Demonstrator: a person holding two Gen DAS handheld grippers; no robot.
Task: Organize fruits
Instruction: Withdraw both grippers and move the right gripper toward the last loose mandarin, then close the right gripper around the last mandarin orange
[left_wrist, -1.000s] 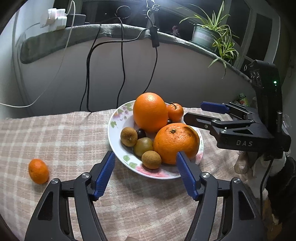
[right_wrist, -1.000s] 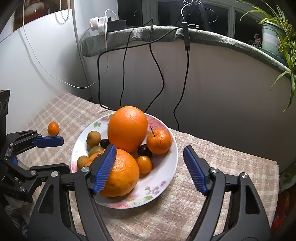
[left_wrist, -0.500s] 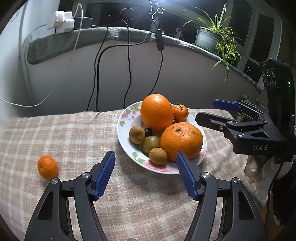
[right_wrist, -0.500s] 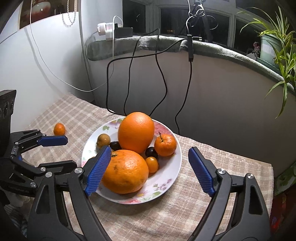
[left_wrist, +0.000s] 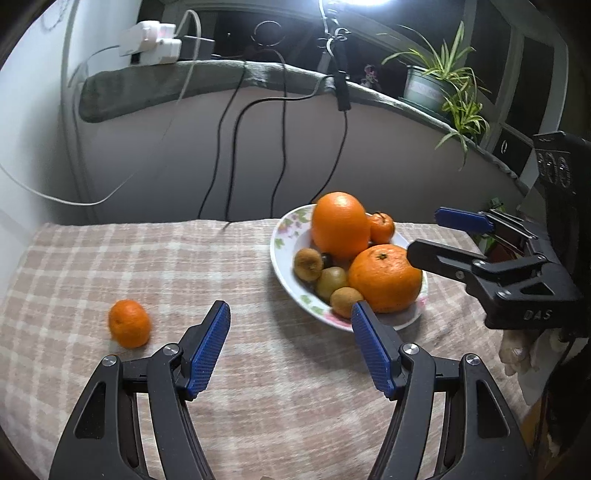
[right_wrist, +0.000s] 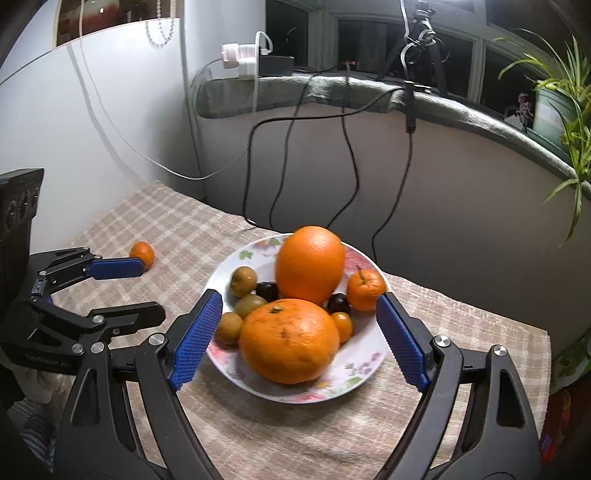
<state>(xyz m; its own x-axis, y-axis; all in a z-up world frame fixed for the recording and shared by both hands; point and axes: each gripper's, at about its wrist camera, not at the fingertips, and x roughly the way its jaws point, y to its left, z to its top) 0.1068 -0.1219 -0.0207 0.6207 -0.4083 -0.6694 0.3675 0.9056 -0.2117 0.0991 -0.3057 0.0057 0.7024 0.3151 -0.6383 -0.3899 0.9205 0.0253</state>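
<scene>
The left gripper (left_wrist: 290, 325) and right gripper (right_wrist: 297, 319) both gape, grasping nothing. The white flowered ceramic plate (right_wrist: 354, 373) of fruit is partly masked by the right gripper's blue pads. A small loose orange tangerine (left_wrist: 129, 324) lies at nine o'clock.

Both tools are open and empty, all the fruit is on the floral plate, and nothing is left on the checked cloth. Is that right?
Not quite. One small orange lies on the checked cloth, apart from the floral plate; the left wrist view shows it clearly. The rest holds: the left tool and right tool are both open and empty.

"DAS" on the right tool (left_wrist: 458, 240)
</scene>
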